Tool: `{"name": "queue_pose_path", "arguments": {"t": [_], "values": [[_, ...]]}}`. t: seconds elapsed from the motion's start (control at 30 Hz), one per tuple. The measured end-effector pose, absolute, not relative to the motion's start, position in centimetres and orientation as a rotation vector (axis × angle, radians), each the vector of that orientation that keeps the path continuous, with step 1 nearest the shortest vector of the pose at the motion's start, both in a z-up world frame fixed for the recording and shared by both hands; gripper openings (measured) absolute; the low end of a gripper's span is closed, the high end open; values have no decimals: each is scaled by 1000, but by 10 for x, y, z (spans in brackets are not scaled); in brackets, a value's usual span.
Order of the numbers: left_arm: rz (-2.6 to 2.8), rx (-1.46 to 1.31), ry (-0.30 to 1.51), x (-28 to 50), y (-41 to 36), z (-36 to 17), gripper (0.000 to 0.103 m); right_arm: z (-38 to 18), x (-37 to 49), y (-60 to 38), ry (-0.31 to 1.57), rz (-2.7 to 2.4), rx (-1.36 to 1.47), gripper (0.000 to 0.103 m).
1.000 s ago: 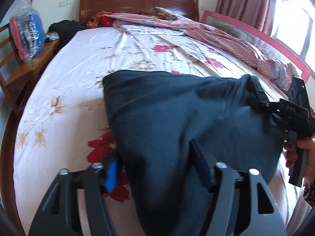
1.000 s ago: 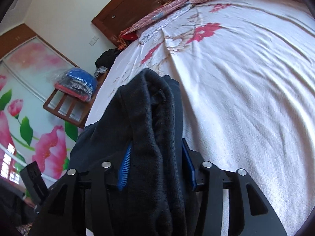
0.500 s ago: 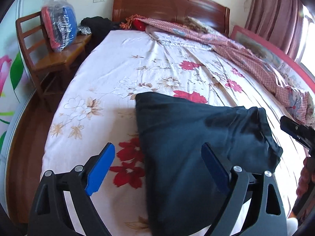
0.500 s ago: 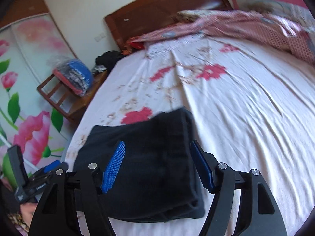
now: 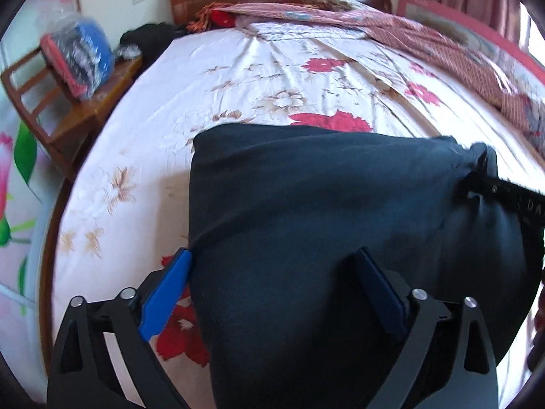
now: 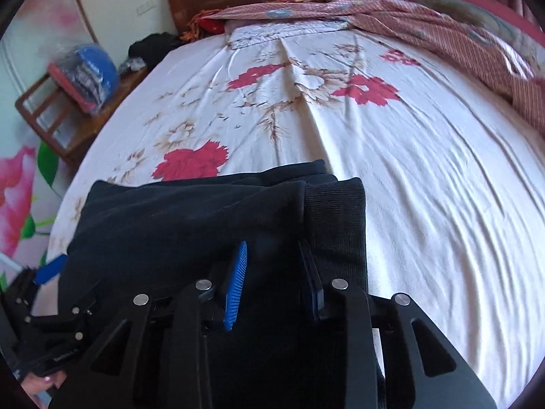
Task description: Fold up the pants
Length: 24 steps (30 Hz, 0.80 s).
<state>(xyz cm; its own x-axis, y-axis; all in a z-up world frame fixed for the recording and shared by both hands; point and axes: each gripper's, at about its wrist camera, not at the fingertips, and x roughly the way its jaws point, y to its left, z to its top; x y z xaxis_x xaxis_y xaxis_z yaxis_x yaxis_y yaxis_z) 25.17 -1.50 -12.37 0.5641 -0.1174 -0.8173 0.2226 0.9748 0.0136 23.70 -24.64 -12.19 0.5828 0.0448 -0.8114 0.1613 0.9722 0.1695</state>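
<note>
Your folded dark navy fabric pants (image 5: pixel 306 225) lie on the near part of the white bedsheet with red and tan flowers (image 5: pixel 272 78), filling the left wrist view from the centre down to 6 o'clock.

Your left gripper (image 5: pixel 272 293) has its jaws spread wide and opening. Its blue left pad (image 5: pixel 167 300) sits just outside the pants' left edge at about 8 o'clock, over the sheet, and the right pad (image 5: pixel 381 296) rests over the cloth at 5 o'clock. The pads are not pressing on the fabric.

Your right gripper (image 6: pixel 272 283) has its jaws closing with the pants' dark cloth between them. Its ribbed blue left pad (image 6: pixel 235 289) shows at 6 o'clock. Whether the pads are already squeezing the cloth, you cannot tell. The ribbed cuff or waistband (image 6: pixel 335 225) lies just to the right of them, toward 5 o'clock.

A wooden chair with a plastic-wrapped blue and red bundle (image 5: pixel 78 58) stands at 10 o'clock beside the bed.
</note>
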Motion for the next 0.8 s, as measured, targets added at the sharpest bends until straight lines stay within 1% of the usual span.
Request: {"name": "queue_pose_path", "arguments": {"t": [0.1,0.17,0.2,0.23,0.27,0.3,0.4,0.57,0.6,0.63,0.8], "values": [[-211,18,999,255,-5,-127,98,-122,235,-238,921,-84,184,30],[-201,0,1011,251,-2,-126,98,-115,228,-234,904,-61,183,36],[-185,4,1012,247,-1,-123,98,-111,224,-232,897,-46,192,45],[-173,9,1011,243,-1,-122,98,-106,217,-229,888,-33,203,57],[-161,11,1009,235,0,-119,99,-100,209,-226,873,-30,206,63],[-159,8,1008,232,1,-118,99,-94,201,-222,857,-32,204,74],[-151,-6,998,211,6,-112,101,-81,169,-207,823,-23,191,75],[-120,-36,970,173,18,-103,101,-79,123,-191,816,-34,203,75],[-104,-24,964,163,19,-102,101,-80,115,-189,814,-42,203,84],[-95,-17,955,155,21,-101,101,-80,104,-187,802,-60,206,88],[-24,32,880,112,28,-90,101,-82,65,-178,769,-107,200,88]]}}
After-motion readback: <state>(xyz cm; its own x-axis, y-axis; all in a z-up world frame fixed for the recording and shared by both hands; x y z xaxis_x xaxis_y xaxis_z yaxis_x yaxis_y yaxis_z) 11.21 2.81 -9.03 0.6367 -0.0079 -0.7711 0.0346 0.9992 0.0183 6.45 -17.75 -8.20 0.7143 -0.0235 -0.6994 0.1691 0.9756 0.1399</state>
